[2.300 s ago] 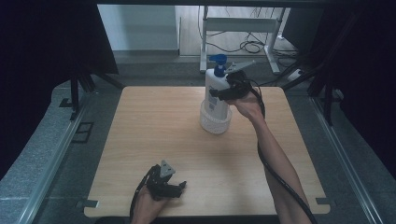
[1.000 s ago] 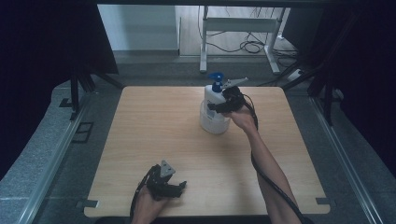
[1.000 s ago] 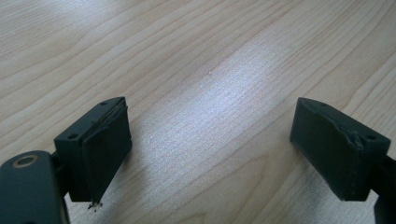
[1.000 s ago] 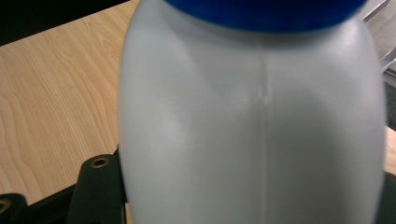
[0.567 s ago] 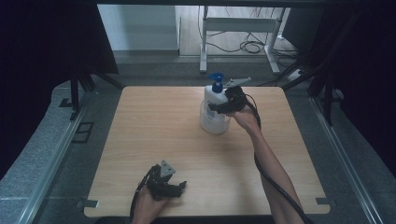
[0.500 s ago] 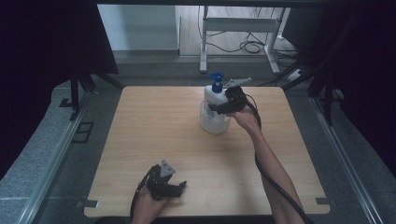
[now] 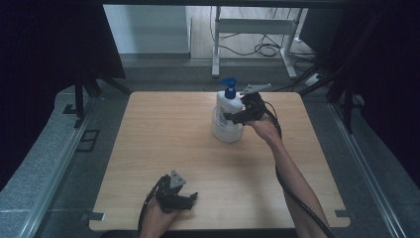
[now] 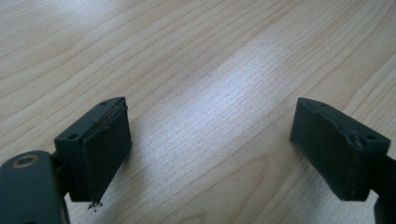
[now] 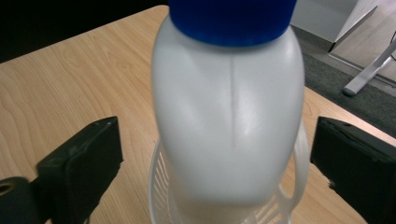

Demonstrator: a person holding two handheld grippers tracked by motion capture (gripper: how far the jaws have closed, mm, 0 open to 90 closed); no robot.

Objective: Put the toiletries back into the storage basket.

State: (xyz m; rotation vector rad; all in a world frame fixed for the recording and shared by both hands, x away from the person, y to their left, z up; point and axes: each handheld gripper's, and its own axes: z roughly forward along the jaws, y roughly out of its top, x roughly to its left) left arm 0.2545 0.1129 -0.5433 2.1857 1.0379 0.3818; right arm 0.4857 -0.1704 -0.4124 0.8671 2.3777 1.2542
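Observation:
A white pump bottle (image 7: 229, 110) with a blue pump head stands upright in a low white slotted basket (image 7: 226, 134) at the table's far middle. My right gripper (image 7: 233, 118) reaches it from the right at mid height. Its jaws have just been opening. In the right gripper view the bottle (image 9: 229, 116) stands between the two pads with a gap on each side, and the basket (image 9: 299, 154) rings its foot. My left gripper (image 7: 190, 198) lies near the table's front edge. In the left gripper view my left gripper (image 8: 210, 149) is open over bare wood.
The wooden table (image 7: 163, 134) ends in a dark floor on all sides. A white metal stand (image 7: 247, 29) and cables lie beyond the far edge. The right gripper's cable (image 7: 292, 193) trails along the forearm toward the front right corner.
The right gripper has come down from beside the pump head to the bottle's body and now holds still there. The bottle stands straighter in the basket. The left gripper has not moved.

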